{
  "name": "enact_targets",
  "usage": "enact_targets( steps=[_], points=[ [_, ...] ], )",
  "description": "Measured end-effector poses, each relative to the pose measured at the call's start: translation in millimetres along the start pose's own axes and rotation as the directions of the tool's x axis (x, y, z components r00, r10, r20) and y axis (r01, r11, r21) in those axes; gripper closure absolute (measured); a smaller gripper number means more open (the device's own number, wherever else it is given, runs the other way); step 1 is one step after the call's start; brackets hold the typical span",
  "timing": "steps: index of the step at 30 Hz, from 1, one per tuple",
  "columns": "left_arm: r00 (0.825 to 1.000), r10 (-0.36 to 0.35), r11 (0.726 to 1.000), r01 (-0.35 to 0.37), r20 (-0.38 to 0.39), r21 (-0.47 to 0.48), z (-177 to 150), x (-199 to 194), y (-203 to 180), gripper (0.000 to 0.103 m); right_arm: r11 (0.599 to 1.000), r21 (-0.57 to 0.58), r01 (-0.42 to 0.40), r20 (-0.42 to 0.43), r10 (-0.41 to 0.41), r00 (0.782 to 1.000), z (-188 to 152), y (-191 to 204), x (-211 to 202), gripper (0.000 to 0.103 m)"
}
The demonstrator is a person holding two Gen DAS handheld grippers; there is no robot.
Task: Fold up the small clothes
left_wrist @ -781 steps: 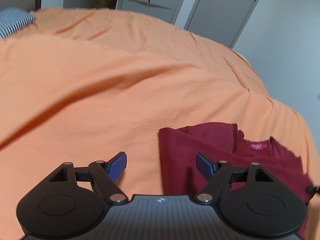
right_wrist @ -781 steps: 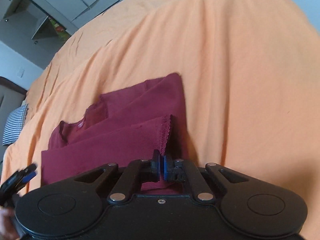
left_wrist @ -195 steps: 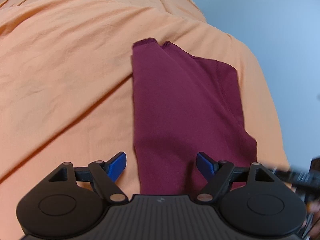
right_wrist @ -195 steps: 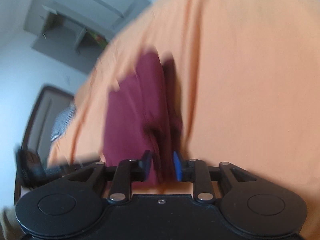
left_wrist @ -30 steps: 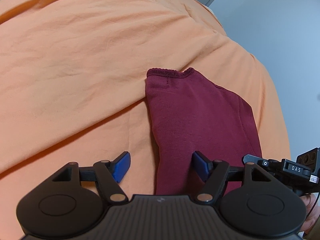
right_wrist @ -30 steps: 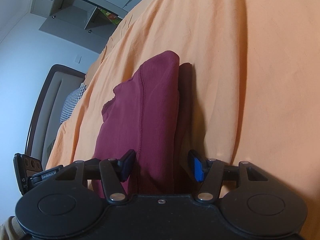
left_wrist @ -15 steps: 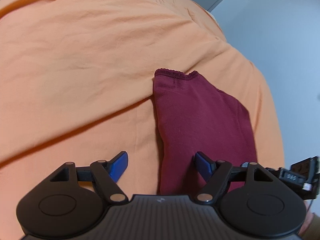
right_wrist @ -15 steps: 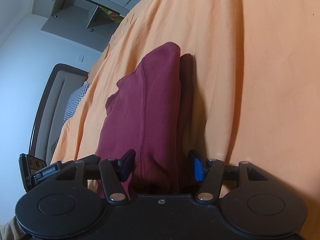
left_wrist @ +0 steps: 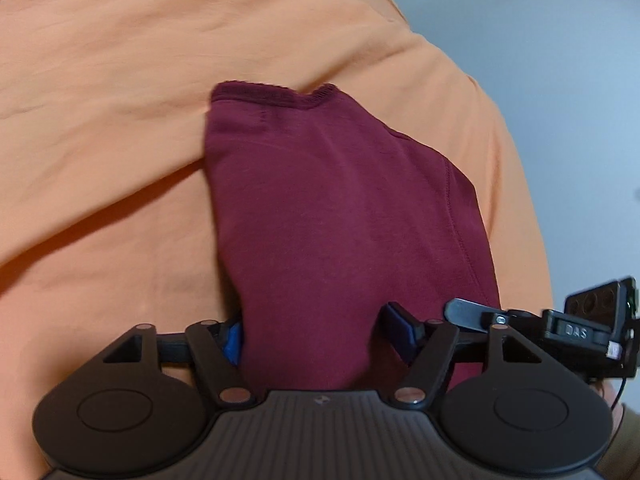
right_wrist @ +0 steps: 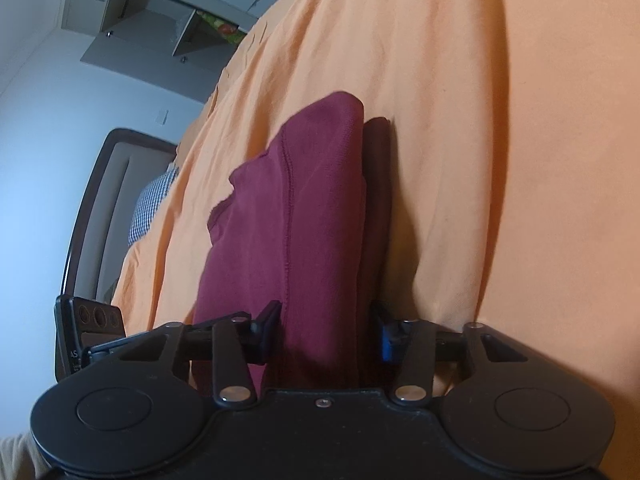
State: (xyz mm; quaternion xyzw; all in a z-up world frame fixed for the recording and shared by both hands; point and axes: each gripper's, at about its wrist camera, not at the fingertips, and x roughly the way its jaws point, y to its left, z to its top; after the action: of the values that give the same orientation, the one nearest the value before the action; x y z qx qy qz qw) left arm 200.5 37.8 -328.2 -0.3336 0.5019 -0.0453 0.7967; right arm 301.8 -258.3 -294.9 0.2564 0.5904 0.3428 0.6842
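A dark red garment [left_wrist: 340,208], folded into a narrow strip, lies on the orange bedsheet [left_wrist: 120,120]. Its hemmed end points away from me. My left gripper [left_wrist: 316,336] is open and straddles the strip's near end, and the cloth fills the gap between its blue-padded fingers. In the right wrist view the garment [right_wrist: 304,220] looks thick, with a seam running along it. My right gripper [right_wrist: 328,332] is open too, one finger on each side of the same near end. The cloth partly hides the fingertips of both grippers. Each gripper shows at the edge of the other's view.
The orange sheet [right_wrist: 500,160] spreads wide on all sides, with soft creases. A dark headboard [right_wrist: 92,208] and a checked pillow [right_wrist: 154,204] lie far left, and grey cabinets [right_wrist: 160,20] stand beyond. A pale wall [left_wrist: 560,80] runs past the bed's right edge.
Both grippers have pushed forward onto the garment's near end, so the cloth now sits deep between their fingers. The right gripper's fingers have narrowed slightly.
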Motion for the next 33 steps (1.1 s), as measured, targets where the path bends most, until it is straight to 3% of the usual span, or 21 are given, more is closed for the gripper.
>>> enact_targets(
  steps=[3, 5, 7, 11, 20, 33],
  points=[
    [0.998, -0.057, 0.997, 0.058, 0.01, -0.05, -5.1, -9.1, 12.0, 0.045, 0.999, 0.013, -0.039, -0.005, 0.039, 0.999, -2.0, -5.1, -4.6, 0.07],
    [0.995, -0.094, 0.993, 0.096, 0.03, -0.069, -9.1, -18.6, 15.6, 0.064, 0.999, -0.021, -0.043, 0.006, 0.043, 0.999, -4.3, 2.9, -9.8, 0.074],
    [0.997, -0.064, 0.997, 0.066, 0.053, -0.028, -10.2, -25.1, 3.3, 0.068, 0.998, -0.044, -0.039, 0.036, 0.041, 0.999, -5.6, 14.0, -15.3, 0.075],
    [0.996, -0.018, 1.0, 0.02, 0.083, -0.023, -10.5, -37.3, -15.6, 0.068, 0.998, -0.053, -0.034, 0.09, 0.039, 0.995, -9.2, 31.7, -30.3, 0.075],
    [0.995, 0.025, 0.999, -0.029, 0.099, 0.04, -19.7, -104.0, -63.3, 0.068, 0.992, -0.124, -0.029, 0.113, 0.043, 0.993, -31.5, 87.7, -82.8, 0.075],
    [0.978, 0.118, 0.991, -0.126, 0.172, 0.039, -76.8, -202.5, -106.5, 0.067, 0.973, -0.227, -0.037, 0.083, 0.057, 0.995, -84.6, 168.9, -139.2, 0.075]
  ],
)
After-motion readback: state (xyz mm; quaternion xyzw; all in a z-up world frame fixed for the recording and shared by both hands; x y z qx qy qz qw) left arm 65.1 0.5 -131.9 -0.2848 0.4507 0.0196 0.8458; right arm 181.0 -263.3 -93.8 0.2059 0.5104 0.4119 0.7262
